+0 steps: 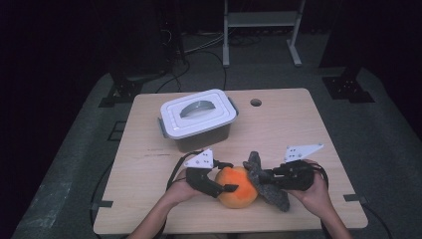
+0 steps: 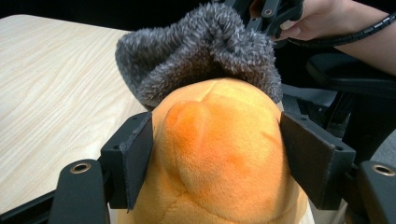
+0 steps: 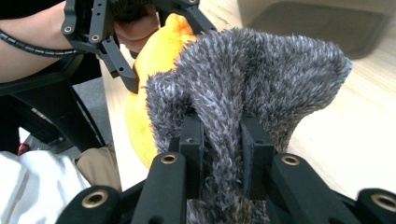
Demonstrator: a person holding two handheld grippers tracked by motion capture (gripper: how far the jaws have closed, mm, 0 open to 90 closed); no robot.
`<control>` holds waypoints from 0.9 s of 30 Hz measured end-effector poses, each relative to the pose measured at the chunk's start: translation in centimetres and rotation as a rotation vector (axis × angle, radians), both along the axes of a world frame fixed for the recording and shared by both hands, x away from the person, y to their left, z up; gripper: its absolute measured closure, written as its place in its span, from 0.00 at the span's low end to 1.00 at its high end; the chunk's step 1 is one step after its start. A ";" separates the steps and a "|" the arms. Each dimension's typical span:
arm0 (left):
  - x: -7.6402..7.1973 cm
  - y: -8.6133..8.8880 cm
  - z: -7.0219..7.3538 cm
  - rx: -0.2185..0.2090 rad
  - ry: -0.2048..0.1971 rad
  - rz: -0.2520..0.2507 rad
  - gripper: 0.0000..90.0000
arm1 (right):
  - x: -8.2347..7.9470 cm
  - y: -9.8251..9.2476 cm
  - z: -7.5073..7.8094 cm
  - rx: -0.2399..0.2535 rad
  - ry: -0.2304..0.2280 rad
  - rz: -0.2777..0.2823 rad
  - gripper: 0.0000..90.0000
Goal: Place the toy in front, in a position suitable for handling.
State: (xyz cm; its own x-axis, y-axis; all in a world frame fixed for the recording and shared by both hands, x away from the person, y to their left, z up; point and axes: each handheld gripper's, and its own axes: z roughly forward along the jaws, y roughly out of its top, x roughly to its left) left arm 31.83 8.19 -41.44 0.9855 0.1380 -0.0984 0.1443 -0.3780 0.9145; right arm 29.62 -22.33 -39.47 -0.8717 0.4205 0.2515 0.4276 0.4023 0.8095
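— Nearest the lens in the left gripper view: orange plush toy (image 2: pixel 219 154), wedged between the black fingers (image 2: pixel 137 156) of the left gripper (image 2: pixel 219 158). Pads against both flanks, so held, at a middling spread.

— Held for certain?

— Looks so; plush bulging up past the pads on each side. In the high view, same toy (image 1: pixel 238 187) low on the counter (image 1: pixel 149 149), near the front edge, with the left gripper (image 1: pixel 226 186) reaching in from its left.

— And the grey stuff?

— Grey furry cloth (image 3: pixel 252 84), pinched in the right gripper (image 3: pixel 223 144). Fingers (image 3: pixel 192 140) drawn narrow, a fold of fur squeezed between them and spilling out above. From above, cloth (image 1: pixel 266 181) draped against the right side of the toy, touching it, one tip poking up and another hanging toward the front edge.

— Over the toy or beside it?

— In the left gripper view, cloth (image 2: pixel 201 51) arched over the far end of the toy like a hood. Fully around or only against it: cannot tell.

— Right gripper from above?

— Right gripper (image 1: pixel 271 178) lying level, gripped by a hand (image 1: pixel 313 191), grey plate sticking up over it.

— Anything else on the counter?

— White lidded box (image 1: pixel 196 117) toward the back, well apart from the toy, lid on. Round hole (image 1: pixel 256 102) in the counter, just right of the box.
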 end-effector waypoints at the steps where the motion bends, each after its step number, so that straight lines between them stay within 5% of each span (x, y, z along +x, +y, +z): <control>1: 0.0 0.0 0.0 -0.002 0.004 0.002 0.30 | -0.1 0.0 0.2 0.001 -0.011 -0.006 0.81; 4: 0.1 -0.1 0.0 -0.003 0.000 0.008 0.27 | -0.7 0.6 1.3 0.023 -0.060 0.002 0.81; 7: 0.2 -0.1 -0.1 0.006 0.013 0.009 0.20 | -0.8 1.6 1.3 -0.033 -0.077 0.029 0.81; 11: 0.2 -0.2 -0.2 0.005 0.011 0.013 0.13 | -0.5 1.1 0.5 -0.032 -0.046 0.037 0.81; 16: 0.8 -0.2 -1.1 0.020 0.064 -0.001 0.11 | -0.1 -0.2 -0.2 -0.032 -0.008 0.015 0.81; 22: 0.6 -0.3 -1.0 0.030 0.043 -0.009 0.34 | 0.2 -0.9 -0.3 -0.028 0.004 -0.008 0.82; 27: 0.3 0.0 0.1 0.043 -0.003 0.007 0.39 | -0.1 -0.2 1.7 0.069 -0.055 -0.004 0.83</control>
State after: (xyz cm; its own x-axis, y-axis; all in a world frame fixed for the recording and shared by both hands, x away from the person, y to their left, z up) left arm 32.10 8.23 -41.37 0.9848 0.1490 -0.0889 0.1441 -0.4164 0.8977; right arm 29.53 -22.53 -37.82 -0.8836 0.4070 0.2316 0.3830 0.3434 0.8575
